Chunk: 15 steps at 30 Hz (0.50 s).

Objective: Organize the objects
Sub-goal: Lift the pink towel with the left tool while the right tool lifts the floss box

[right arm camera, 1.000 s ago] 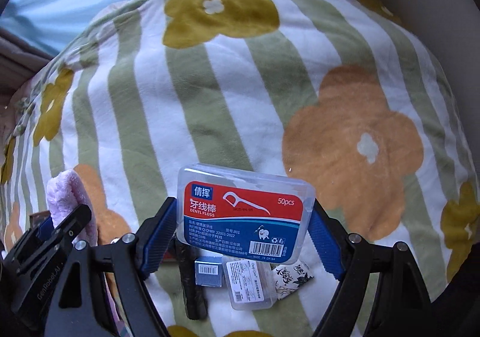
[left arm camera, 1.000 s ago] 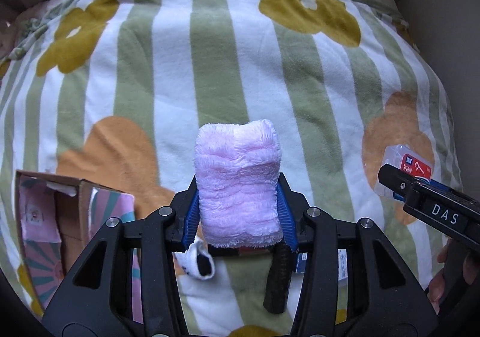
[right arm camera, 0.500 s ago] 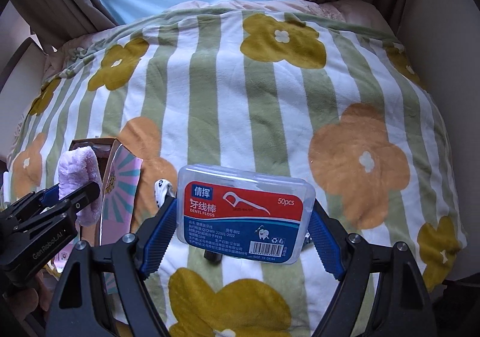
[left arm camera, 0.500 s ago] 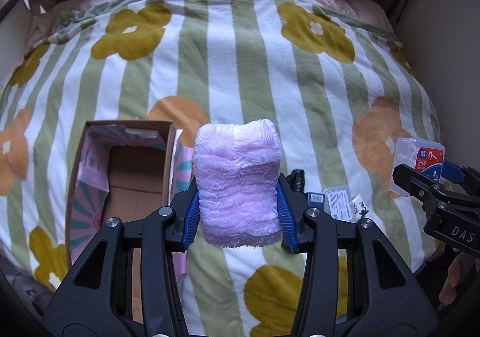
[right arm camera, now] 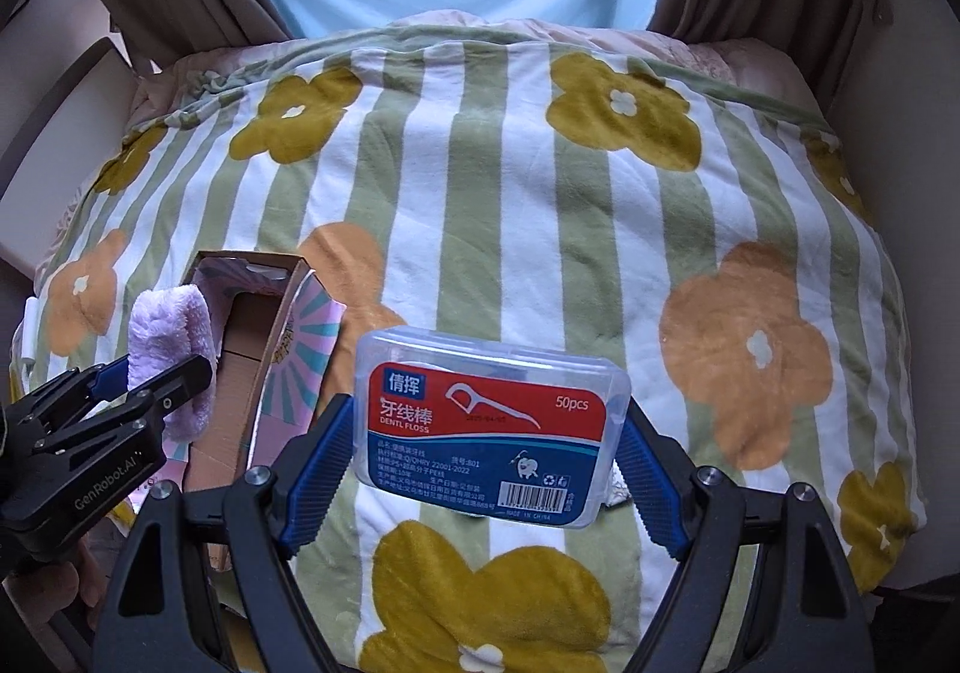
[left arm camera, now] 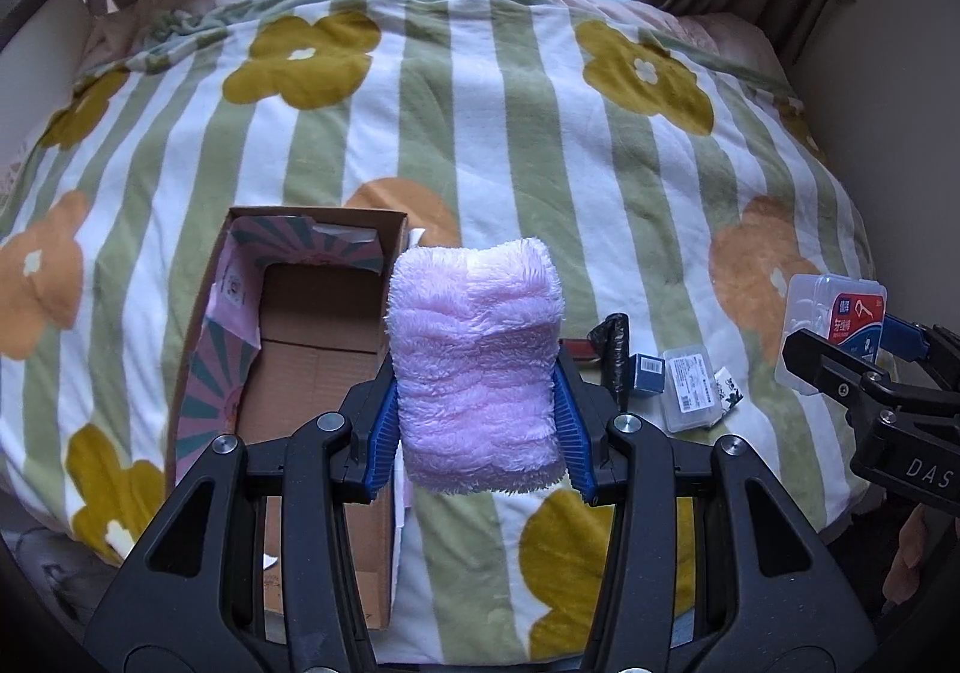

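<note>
My left gripper [left arm camera: 477, 433] is shut on a fluffy pink rolled cloth [left arm camera: 477, 361] and holds it above the bed, just right of an open cardboard box [left arm camera: 318, 349]. My right gripper [right arm camera: 486, 469] is shut on a clear dental floss box [right arm camera: 489, 427] with a red and blue label, held above the blanket. The floss box also shows in the left wrist view [left arm camera: 834, 325], and the pink cloth shows in the right wrist view [right arm camera: 171, 355]. The cardboard box [right arm camera: 240, 373] looks empty inside.
A flower-striped blanket [left arm camera: 540, 145] covers the bed. On it, right of the cloth, lie a black roll [left arm camera: 615, 349], a small blue box [left arm camera: 648, 373], a clear case [left arm camera: 690, 394] and a small printed packet [left arm camera: 729, 391]. Curtains and a wall edge the bed.
Both grippers have risen and pulled back from the blanket with their objects. The cardboard box and the small items on the blanket have come into fuller view.
</note>
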Available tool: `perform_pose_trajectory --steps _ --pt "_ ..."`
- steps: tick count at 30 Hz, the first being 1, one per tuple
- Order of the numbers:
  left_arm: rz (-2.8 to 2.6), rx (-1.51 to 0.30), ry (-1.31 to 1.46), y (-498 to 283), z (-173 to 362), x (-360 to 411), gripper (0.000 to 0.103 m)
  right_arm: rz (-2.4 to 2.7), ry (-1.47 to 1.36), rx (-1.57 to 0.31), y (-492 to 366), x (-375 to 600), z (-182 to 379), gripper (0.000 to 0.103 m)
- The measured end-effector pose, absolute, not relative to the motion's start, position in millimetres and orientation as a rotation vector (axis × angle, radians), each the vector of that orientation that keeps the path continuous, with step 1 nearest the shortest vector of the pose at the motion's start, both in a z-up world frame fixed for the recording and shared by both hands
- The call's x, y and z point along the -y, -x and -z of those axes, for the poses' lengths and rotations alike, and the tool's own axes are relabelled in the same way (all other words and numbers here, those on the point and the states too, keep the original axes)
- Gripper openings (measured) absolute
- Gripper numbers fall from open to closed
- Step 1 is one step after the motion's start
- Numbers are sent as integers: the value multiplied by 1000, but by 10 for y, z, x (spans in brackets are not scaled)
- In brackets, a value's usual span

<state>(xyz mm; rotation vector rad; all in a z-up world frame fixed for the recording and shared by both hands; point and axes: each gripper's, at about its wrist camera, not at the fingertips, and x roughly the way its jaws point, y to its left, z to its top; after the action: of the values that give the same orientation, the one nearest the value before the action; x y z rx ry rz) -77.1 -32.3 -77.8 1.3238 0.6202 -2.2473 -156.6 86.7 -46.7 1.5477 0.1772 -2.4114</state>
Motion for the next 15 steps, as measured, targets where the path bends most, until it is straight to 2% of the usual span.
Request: perform_pose_trajectory --steps 9,15 --pt "2105 -723 -1230 187 840 800 41 2232 -1429 -304 1821 -48 384 80" --pt "1975 -817 -1206 -208 1068 1067 41 2070 -1391 -411 1986 571 554 80"
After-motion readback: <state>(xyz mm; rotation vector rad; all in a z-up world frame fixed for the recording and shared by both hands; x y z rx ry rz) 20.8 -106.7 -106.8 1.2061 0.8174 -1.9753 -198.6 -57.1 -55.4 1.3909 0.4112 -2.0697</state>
